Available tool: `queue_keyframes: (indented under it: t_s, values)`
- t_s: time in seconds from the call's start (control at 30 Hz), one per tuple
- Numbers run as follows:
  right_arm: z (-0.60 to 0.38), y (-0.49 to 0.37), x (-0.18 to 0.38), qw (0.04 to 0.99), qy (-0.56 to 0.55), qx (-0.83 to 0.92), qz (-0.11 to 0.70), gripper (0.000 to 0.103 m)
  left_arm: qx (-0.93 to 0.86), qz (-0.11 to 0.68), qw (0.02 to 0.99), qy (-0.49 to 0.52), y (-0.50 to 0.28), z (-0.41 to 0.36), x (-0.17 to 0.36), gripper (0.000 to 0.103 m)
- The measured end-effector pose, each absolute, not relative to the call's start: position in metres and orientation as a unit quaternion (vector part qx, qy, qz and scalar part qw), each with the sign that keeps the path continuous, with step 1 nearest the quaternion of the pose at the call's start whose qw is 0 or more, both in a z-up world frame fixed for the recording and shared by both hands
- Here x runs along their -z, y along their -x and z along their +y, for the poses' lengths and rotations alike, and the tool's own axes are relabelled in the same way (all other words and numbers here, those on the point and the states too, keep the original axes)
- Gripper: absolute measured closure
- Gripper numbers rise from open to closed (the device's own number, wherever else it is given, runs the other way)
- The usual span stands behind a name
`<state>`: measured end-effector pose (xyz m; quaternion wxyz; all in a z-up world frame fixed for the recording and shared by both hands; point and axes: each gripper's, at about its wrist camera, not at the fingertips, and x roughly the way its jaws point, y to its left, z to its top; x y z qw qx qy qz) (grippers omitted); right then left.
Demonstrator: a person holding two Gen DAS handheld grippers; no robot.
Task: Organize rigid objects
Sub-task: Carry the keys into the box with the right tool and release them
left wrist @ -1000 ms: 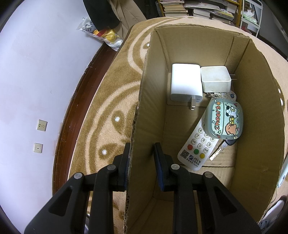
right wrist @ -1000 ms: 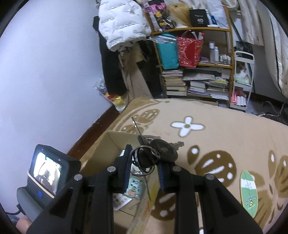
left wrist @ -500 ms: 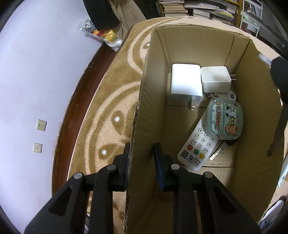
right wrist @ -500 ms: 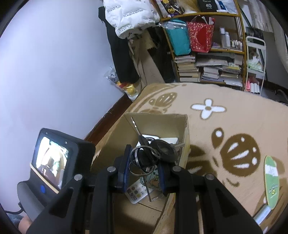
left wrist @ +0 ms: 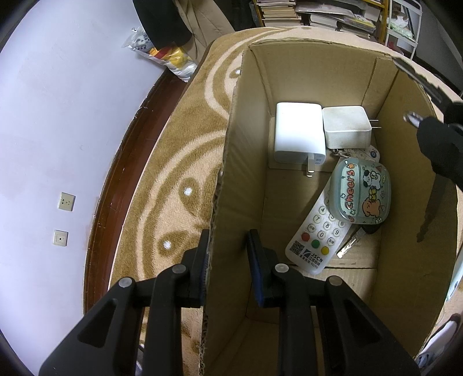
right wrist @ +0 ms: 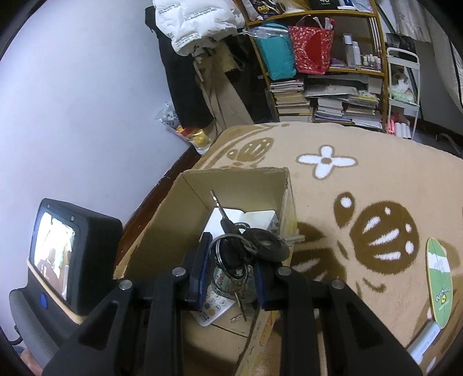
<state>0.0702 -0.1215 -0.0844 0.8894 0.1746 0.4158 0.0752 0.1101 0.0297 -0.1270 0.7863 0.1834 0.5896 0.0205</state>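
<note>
Over the box point(right wrist: 185, 219), the right gripper point(right wrist: 231, 274) pinches a jangly, hard key bunch point(right wrist: 249, 245) by its ring; the left gripper point(left wrist: 227, 260) clamps the box wall.

Brown-and-cream patterned pile carpet point(right wrist: 361, 185) on floor. Dark wooden skirting board point(left wrist: 115, 185) along pale lilac wall point(left wrist: 58, 121); two white wall sockets point(left wrist: 66, 201) low on wall. Yellow-framed bookshelf point(right wrist: 332, 72) with stacked books point(right wrist: 341, 107), teal bag point(right wrist: 276, 60), red patterned bag point(right wrist: 311, 49). White padded jacket point(right wrist: 196, 20) hanging beside shelf.

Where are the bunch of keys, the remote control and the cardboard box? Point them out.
bunch of keys point(right wrist: 262, 244), right wrist view, dark round fob.
remote control point(left wrist: 315, 237), left wrist view, keypad.
cardboard box point(left wrist: 240, 185), left wrist view, inner left wall.
</note>
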Motion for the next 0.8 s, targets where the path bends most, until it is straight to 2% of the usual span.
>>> queue_keyframes:
  t_s: [0.4,0.6,0.8]
  values:
    - [-0.121,-0.067,0.085,0.892,-0.153,-0.067,0.419,0.072,-0.021,0.589,0.786,-0.188,-0.11,0.028,0.128,0.08]
    - [-0.12,-0.059,0.067,0.906,-0.126,-0.058,0.4,0.071,-0.022,0.588,0.785,-0.192,-0.111,0.026,0.129,0.079]
    - [-0.133,-0.045,0.055,0.913,-0.119,-0.038,0.389,0.049,-0.022,0.588,0.785,-0.192,-0.111,0.025,0.128,0.079]
